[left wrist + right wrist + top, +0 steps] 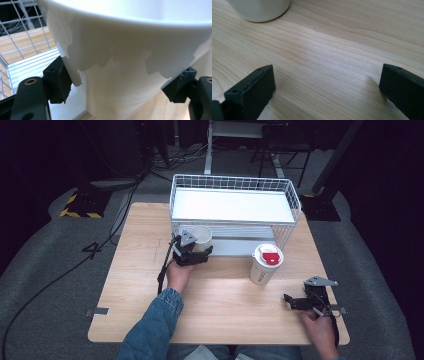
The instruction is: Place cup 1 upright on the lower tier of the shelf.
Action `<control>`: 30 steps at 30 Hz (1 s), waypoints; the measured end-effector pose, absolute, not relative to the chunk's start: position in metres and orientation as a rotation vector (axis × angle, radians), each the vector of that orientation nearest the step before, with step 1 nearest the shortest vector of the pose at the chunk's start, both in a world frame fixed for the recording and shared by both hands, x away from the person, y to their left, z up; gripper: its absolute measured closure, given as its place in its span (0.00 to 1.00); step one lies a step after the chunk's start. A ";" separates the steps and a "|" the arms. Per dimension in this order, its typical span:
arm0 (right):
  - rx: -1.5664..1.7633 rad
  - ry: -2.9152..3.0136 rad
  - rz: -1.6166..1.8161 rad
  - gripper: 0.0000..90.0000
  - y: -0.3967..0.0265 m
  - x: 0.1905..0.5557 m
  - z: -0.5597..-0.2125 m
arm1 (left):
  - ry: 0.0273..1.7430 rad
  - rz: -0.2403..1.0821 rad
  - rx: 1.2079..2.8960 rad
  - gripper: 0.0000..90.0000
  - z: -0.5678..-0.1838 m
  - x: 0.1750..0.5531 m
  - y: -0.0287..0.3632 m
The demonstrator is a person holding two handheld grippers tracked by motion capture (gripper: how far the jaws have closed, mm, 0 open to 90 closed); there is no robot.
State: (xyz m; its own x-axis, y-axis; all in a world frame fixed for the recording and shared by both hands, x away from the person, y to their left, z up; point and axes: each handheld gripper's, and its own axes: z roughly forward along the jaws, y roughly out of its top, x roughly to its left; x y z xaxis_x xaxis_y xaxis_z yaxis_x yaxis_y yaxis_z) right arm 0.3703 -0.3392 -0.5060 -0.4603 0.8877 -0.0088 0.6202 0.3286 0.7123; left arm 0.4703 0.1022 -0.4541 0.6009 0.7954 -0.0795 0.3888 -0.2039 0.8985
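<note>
A white cup (pixel 201 238), clamped in the left gripper (pixel 200 251) at the wire rack (pixel 235 184) front, should be kept upright and slid in level, while the right gripper (pixel 296 301) rests wide open.

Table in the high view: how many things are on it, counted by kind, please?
Cups: 2, a white open cup held by the left gripper, and a lidded cup with a red mark on its lid
Wire racks: 1, the white rack
Total: 3
</note>
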 end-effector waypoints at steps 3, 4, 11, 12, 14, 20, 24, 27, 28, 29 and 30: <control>1.333 2.201 0.914 0.01 -0.339 0.370 -0.506 | 0.967 0.509 1.819 0.25 -0.456 0.477 0.101; 1.332 2.201 0.914 0.01 -0.339 0.370 -0.506 | 0.968 0.512 1.820 0.25 -0.457 0.479 0.100; 1.329 2.201 0.914 0.01 -0.339 0.370 -0.506 | 0.989 0.531 1.852 0.25 -0.466 0.492 0.091; 1.329 2.201 0.914 0.01 -0.339 0.370 -0.506 | 0.990 0.532 1.856 0.25 -0.468 0.493 0.090; 1.329 2.201 0.914 0.01 -0.339 0.370 -0.506 | 0.998 0.529 1.855 0.25 -0.470 0.497 0.088; 1.329 2.201 0.914 0.01 -0.339 0.370 -0.506 | 1.013 0.540 1.838 0.25 -0.474 0.507 0.084; 1.329 2.201 0.914 0.01 -0.339 0.370 -0.506 | 1.018 0.528 1.841 0.25 -0.478 0.512 0.081; 1.329 2.201 0.914 0.01 -0.339 0.370 -0.506 | 1.035 0.523 1.843 0.25 -0.482 0.515 0.078; 1.328 2.201 0.914 0.01 -0.339 0.370 -0.506 | 1.036 0.526 1.845 0.25 -0.483 0.516 0.078; 1.329 2.201 0.914 0.01 -0.339 0.370 -0.506 | 1.036 0.522 1.846 0.25 -0.483 0.516 0.077; 1.329 2.201 0.914 0.01 -0.339 0.370 -0.506 | 1.035 0.522 1.848 0.25 -0.484 0.517 0.075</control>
